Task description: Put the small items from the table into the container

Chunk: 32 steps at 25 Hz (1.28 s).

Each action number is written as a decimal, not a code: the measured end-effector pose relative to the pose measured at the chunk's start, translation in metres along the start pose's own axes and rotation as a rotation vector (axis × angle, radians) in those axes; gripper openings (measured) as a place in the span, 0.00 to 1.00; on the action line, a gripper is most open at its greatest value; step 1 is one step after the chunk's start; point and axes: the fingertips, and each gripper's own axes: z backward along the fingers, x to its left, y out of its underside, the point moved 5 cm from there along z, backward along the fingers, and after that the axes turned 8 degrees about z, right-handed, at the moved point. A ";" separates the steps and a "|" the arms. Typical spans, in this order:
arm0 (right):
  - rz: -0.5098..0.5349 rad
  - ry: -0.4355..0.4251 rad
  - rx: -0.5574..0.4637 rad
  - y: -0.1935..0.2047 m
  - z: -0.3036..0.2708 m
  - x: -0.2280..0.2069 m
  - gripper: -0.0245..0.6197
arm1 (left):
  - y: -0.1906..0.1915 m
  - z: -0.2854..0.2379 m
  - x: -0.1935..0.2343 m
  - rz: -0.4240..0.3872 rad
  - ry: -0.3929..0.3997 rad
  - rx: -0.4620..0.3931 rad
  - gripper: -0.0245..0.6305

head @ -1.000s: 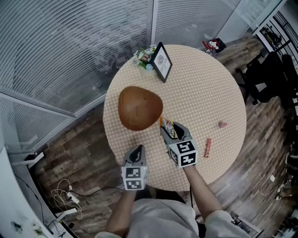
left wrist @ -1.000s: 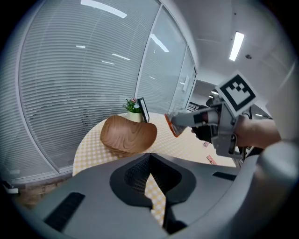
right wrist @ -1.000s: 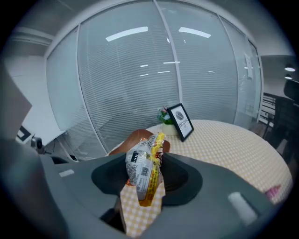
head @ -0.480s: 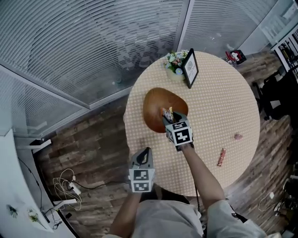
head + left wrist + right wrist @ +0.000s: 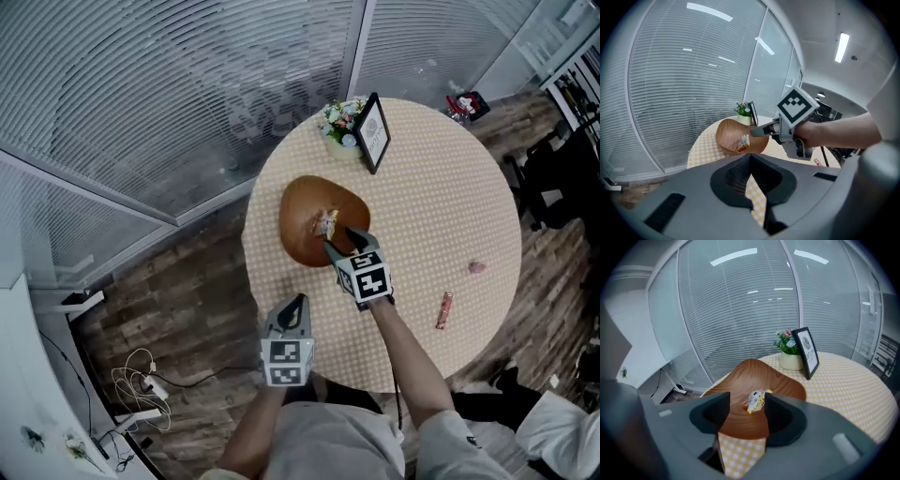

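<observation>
**Head view: one wrapper in the bowl, two items left on the table**

The right gripper (image 5: 342, 241) hangs over the near rim of the wooden bowl (image 5: 298, 234). Its jaws are opening. In the right gripper view the wrapped snack (image 5: 754, 401) shows in the gap between them, but it lies on the bowl floor and I see no pad touching it. I count it as delivered.

The left gripper (image 5: 297, 306) sits at the near table edge. Its jaws are drawn together to a point with nothing in them.

Still out on the table (image 5: 422, 187), well apart from the bowl on the right-hand side:
- red bar (image 5: 444, 309)
- pink piece (image 5: 477, 267)

Handling, my judgement only:
- Both should be very light, so weight is no concern.
- The bar looks film-wrapped, so probably slick and a little crushable. I would take it across its narrow width at mid-length with a modest squeeze, so it neither pivots nor shoots out.
- The pink piece is too small for me to identify. If it is rounded it may roll or squirt from the pads, so I would come straight down, centre it and close slowly.
</observation>
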 end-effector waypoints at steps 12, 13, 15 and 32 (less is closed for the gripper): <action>-0.156 0.243 -0.173 0.108 0.171 -0.019 0.04 | 0.000 -0.031 -0.087 -0.148 0.173 0.042 0.05; -0.185 0.263 -0.174 0.120 0.181 -0.021 0.04 | 0.002 -0.034 -0.094 -0.167 0.177 0.047 0.04; -0.234 0.302 -0.174 0.144 0.199 -0.027 0.04 | 0.007 -0.039 -0.109 -0.194 0.187 0.054 0.04; -0.409 0.600 0.107 0.304 0.263 -0.116 0.14 | 0.043 -0.058 -0.193 -0.271 0.279 0.132 0.04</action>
